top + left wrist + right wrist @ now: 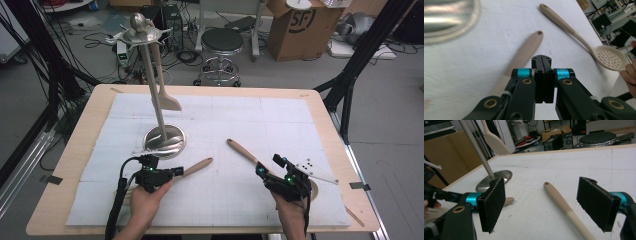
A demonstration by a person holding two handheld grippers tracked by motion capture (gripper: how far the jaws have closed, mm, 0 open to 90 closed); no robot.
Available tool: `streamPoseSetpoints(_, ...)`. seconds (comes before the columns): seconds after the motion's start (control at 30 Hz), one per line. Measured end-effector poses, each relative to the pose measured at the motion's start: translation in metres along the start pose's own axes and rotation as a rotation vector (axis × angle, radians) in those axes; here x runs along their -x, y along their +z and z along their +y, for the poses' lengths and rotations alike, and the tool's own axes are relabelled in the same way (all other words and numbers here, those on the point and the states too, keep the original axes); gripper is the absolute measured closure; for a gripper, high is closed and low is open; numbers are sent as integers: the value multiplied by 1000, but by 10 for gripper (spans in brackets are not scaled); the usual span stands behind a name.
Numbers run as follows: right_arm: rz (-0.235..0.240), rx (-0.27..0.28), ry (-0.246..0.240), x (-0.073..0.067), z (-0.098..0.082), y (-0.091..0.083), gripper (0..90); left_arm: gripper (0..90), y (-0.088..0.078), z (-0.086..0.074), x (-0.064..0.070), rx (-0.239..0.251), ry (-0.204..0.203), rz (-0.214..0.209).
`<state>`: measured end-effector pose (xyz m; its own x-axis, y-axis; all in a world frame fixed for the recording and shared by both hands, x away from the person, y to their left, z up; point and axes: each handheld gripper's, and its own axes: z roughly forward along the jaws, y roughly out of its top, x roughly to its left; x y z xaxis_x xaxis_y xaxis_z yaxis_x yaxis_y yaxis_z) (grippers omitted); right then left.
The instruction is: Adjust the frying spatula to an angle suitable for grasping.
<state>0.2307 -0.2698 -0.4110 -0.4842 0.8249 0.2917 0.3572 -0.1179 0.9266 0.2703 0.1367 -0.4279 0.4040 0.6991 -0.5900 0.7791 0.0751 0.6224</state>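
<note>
High view: a metal utensil stand (152, 80) rises from its round base (172, 135) at the left of the white mat (225, 115), with one beige spatula (167, 97) already hanging from its top ring; two more beige utensils lie on the mat nearer the person. The left gripper (177, 171) sits over the thick end of the first utensil's handle (200, 164); the right gripper (269, 165) rests at the slotted spoon (242, 150), whose handle points up and left towards the stand.

Left gripper view: the left gripper (541, 58) has its jaws pressed together with nothing between them; the wooden-coloured handle (524, 53) runs just beside and under them, its hanging hole at the far end, so I judge it is not gripped. The slotted spoon (610, 57) lies well apart to the right, near the person's fingers.

Right gripper view: the right gripper (544, 202) stands wide open and holds nothing, its pads (492, 202) either side of the spoon's handle (564, 205) but clear of it; the stand's base (496, 180) and the hanging spatula (495, 141) lie beyond.

The step in hand looks like picking up the next utensil to hang; the next move calls for closing the right jaws squarely on the spoon's handle, leaving the holed end free for a hook.
</note>
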Motion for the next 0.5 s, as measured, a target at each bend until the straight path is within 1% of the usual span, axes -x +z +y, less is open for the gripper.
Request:
streamPoseSetpoints(0.13, 1, -3, -1, -1, 0, 1, 224, 899, -6, 11, 1, -17, 19, -3)
streamPoseSetpoints(0.2, 0, -4, -5, -1, -1, 2, 224, 899, -7, 18, -1, -19, 21, 4)
streamPoseSetpoints(0.3, 1, -5, -4, -1, -1, 2, 224, 899, -6, 26, -10, -41, 24, 55)
streamPoseSetpoints(0.37, 1, -2, -1, 0, -1, 1, 224, 899, -3, 28, -19, -72, 34, 109)
streamPoseSetpoints(0.4, -2, 0, -1, 0, -1, 1, 224, 899, -2, 28, -24, -83, 31, 127)
streamPoseSetpoints(0.43, -2, 0, -1, 1, -1, 1, 224, 899, -1, 28, -28, -97, 25, 137)
streamPoseSetpoints(0.5, -3, -1, 0, 1, -1, 1, 224, 899, 0, 27, -30, -106, 21, 141)
